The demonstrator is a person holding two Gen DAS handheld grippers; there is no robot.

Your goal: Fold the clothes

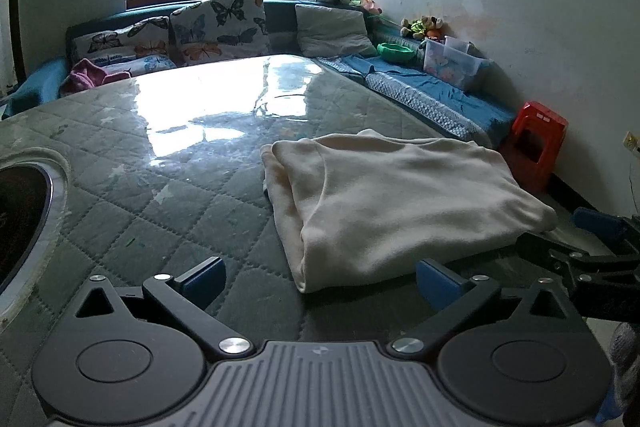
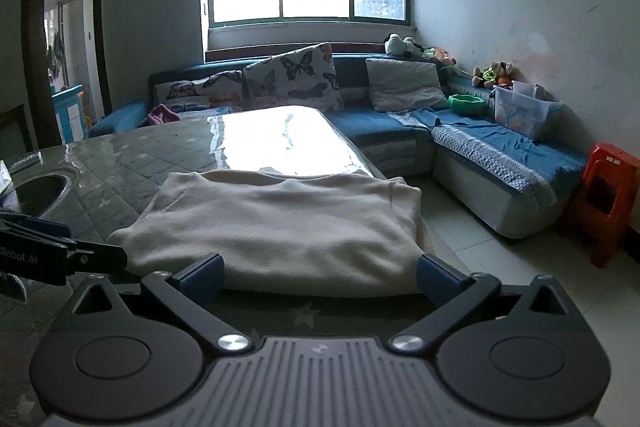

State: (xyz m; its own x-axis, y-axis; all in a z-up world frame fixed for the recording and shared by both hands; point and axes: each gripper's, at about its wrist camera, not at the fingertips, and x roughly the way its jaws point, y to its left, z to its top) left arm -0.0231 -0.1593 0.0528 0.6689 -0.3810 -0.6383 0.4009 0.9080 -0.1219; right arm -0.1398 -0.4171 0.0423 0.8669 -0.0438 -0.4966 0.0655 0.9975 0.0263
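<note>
Garment (image 2: 280, 223), one, cream, folded into a rectangle, lies on the quilted worktop (image 1: 160, 187) at its right edge. Left tool (image 1: 320, 285) spread, empty, garment at 1 o'clock, near. Right tool (image 2: 320, 277) spread, empty, garment at 12 o'clock just past its fingertips. Two tools. Underlayers of the fold hidden; dark round object (image 1: 20, 211) at 9 o'clock cut off by the frame.

Left gripper (image 1: 320, 285): jaws spread wide, blue fingertips (image 1: 202, 281) level, nothing between them. Right gripper (image 2: 320, 281): jaws likewise spread wide, blue pads (image 2: 434, 277) level, gripping nothing. The two grippers sit side by side, each visible at the edge of the other's view.
</note>
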